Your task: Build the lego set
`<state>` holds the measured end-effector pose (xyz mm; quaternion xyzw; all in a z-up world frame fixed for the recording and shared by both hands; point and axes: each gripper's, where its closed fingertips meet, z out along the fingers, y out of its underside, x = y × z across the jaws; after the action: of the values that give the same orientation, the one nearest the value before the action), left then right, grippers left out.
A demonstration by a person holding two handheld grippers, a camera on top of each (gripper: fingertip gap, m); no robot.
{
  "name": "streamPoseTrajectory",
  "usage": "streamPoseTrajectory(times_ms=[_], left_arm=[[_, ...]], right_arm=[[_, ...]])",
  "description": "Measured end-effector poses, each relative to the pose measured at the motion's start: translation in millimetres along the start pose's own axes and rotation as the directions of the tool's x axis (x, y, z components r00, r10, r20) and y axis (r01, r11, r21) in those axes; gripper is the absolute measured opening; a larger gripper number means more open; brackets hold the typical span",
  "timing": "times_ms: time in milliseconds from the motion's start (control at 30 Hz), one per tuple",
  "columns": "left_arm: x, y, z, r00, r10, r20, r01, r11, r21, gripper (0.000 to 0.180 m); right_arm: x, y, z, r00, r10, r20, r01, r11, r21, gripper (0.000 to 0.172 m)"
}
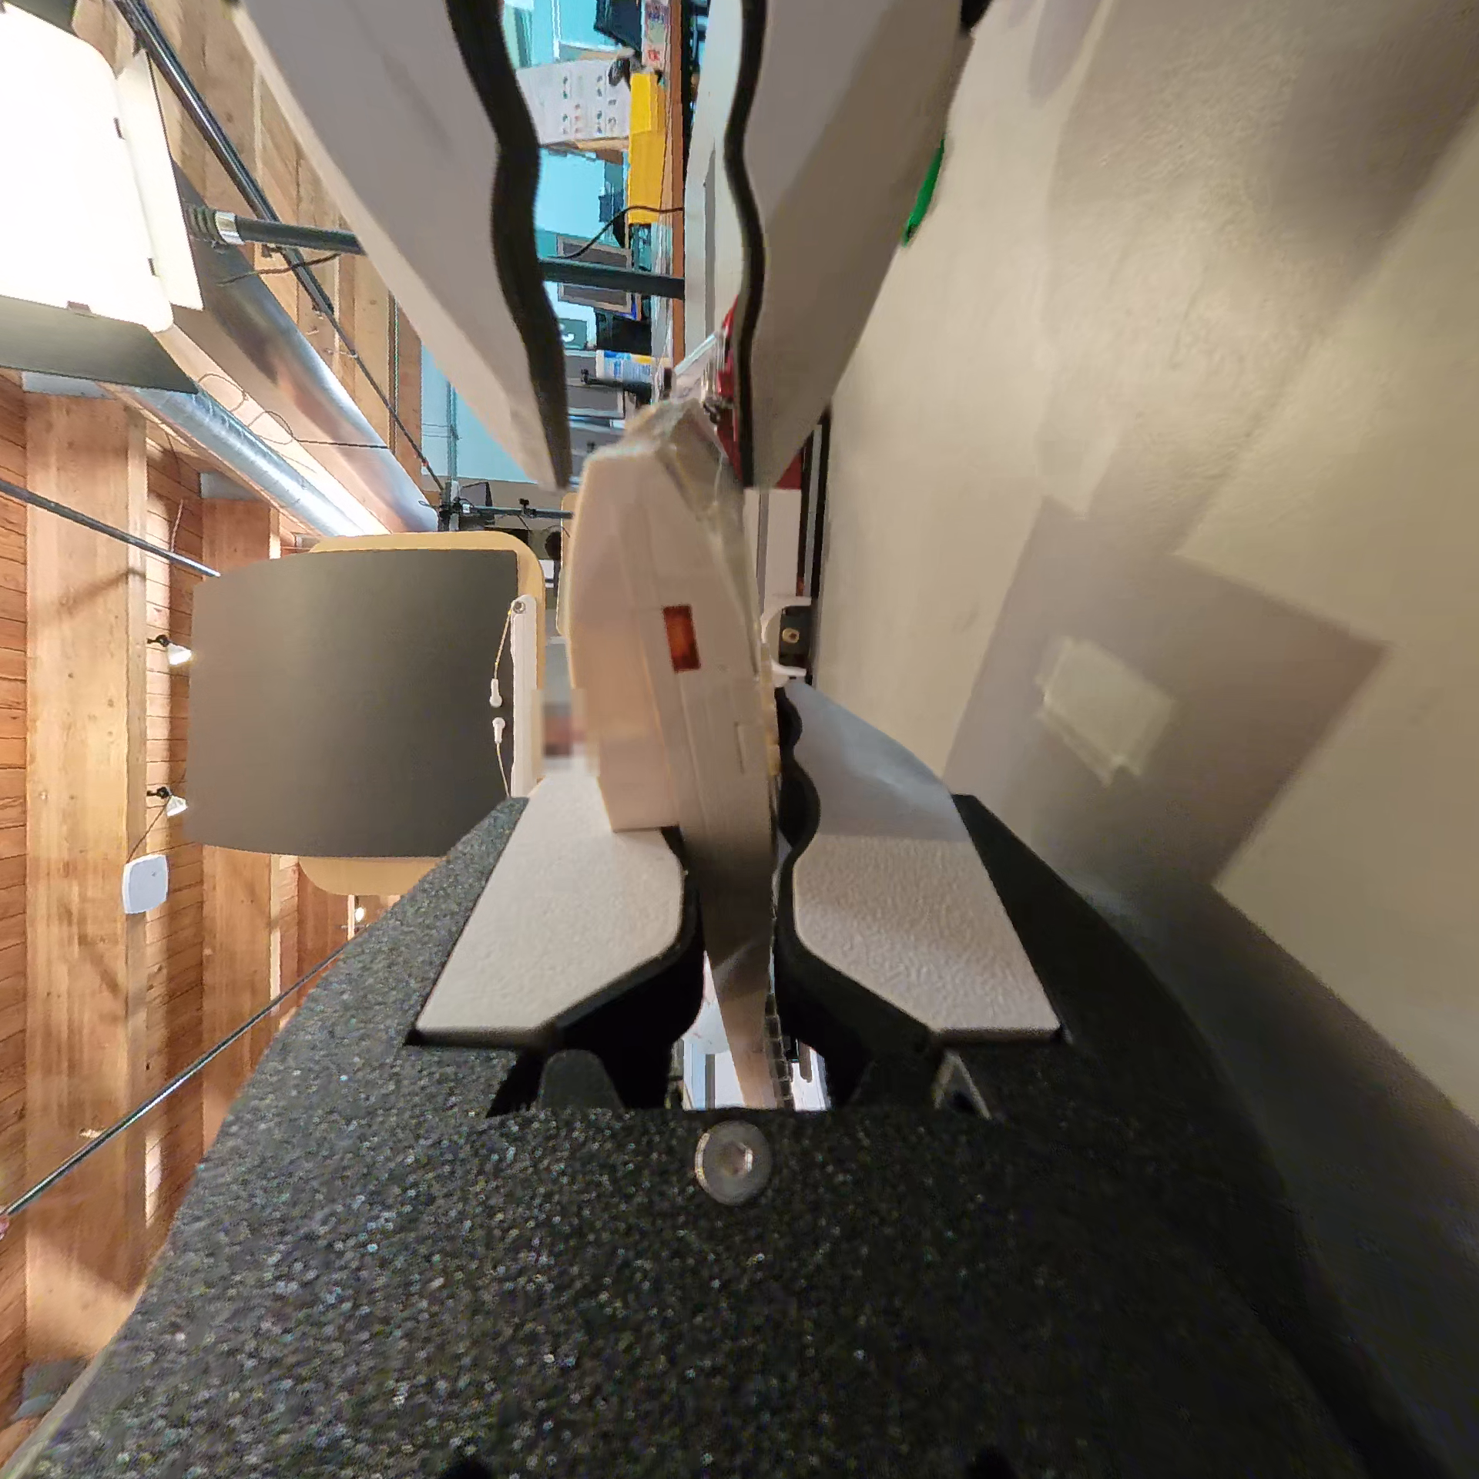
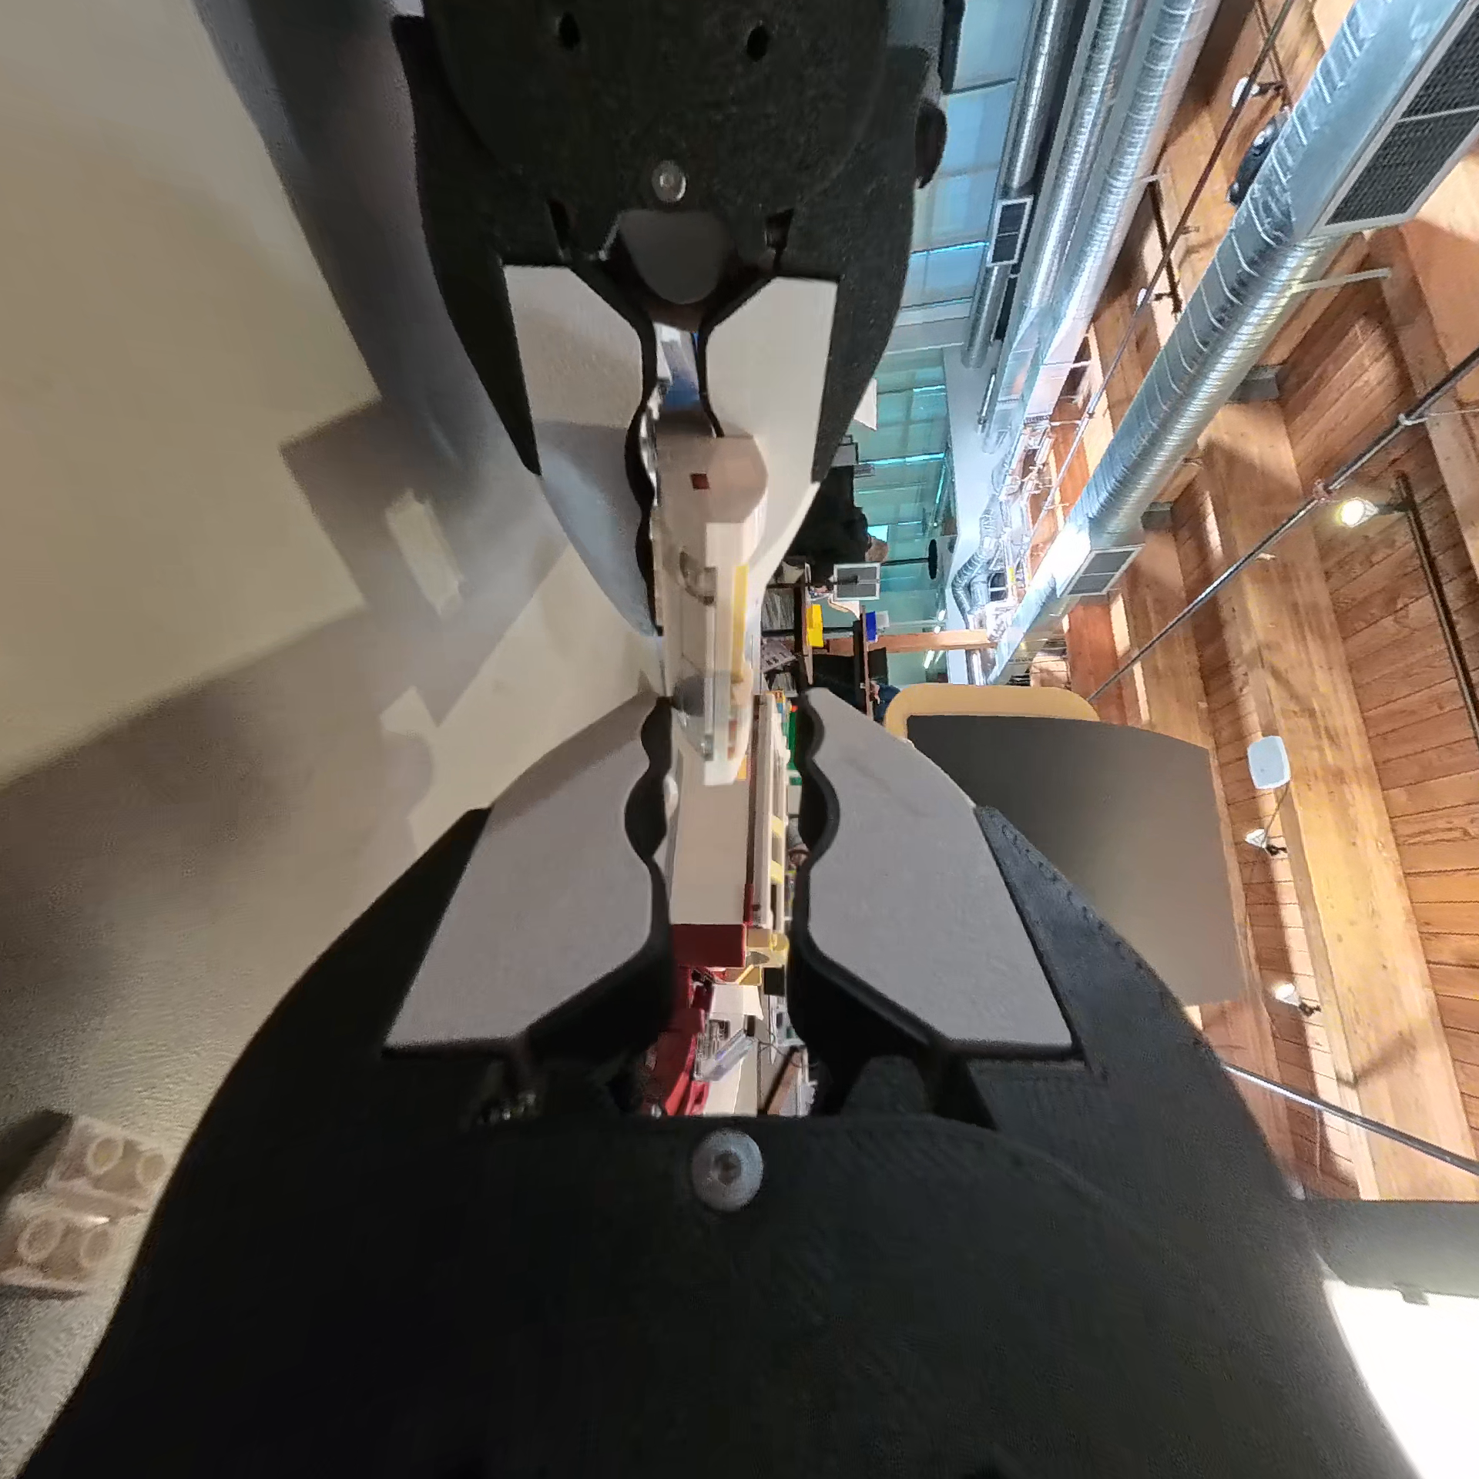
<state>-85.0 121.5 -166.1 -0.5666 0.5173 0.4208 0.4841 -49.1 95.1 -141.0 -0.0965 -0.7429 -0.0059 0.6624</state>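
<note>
A white toy-brick model (image 1: 664,640) with a small orange-red tile and a red end part is held in the air between two grippers that face each other. My left gripper (image 1: 680,744) is shut on its thin grey-white end, with both pads pressed to it. It shows the same way at the top of the right wrist view (image 2: 704,560). My right gripper (image 2: 728,704) stands around the model's (image 2: 704,816) other end. One pad lies against it and the other stands off, with background showing through the gap. In the left wrist view the right gripper (image 1: 656,480) also shows spread jaws.
A pale table top (image 1: 1120,400) runs along one side of both views (image 2: 200,400). A small clear piece (image 1: 1104,720) lies on it. Two beige bricks (image 2: 72,1200) lie near my right gripper's body. A chair with a dark back (image 2: 1080,840) stands behind. The grippers' ends are close to 5 cm from one another.
</note>
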Motion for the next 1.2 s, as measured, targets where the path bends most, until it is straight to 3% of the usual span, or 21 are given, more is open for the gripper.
streamPoseTrajectory(times_ms=[433, 833, 1200], left_arm=[[0.6, -10.7, -4.1, 0.999, 0.030, 0.010, -0.030, 0.999, 0.041, 0.015], [-0.9, -7.4, -4.2, 1.000, 0.017, 0.006, -0.017, 0.999, 0.028, 0.015], [0.3, -5.8, -1.9, 1.000, 0.015, 0.000, -0.015, 1.000, 0.016, 0.015]], right_arm=[[-8.8, 2.9, 2.5, 0.997, -0.045, 0.064, 0.045, 0.999, -0.004, 0.020], [-5.1, 0.1, 1.0, 0.994, -0.101, -0.035, 0.100, 0.995, -0.010, 0.022], [-3.9, 8.0, -0.7, 1.000, 0.017, 0.010, -0.017, 0.999, -0.029, 0.023]])
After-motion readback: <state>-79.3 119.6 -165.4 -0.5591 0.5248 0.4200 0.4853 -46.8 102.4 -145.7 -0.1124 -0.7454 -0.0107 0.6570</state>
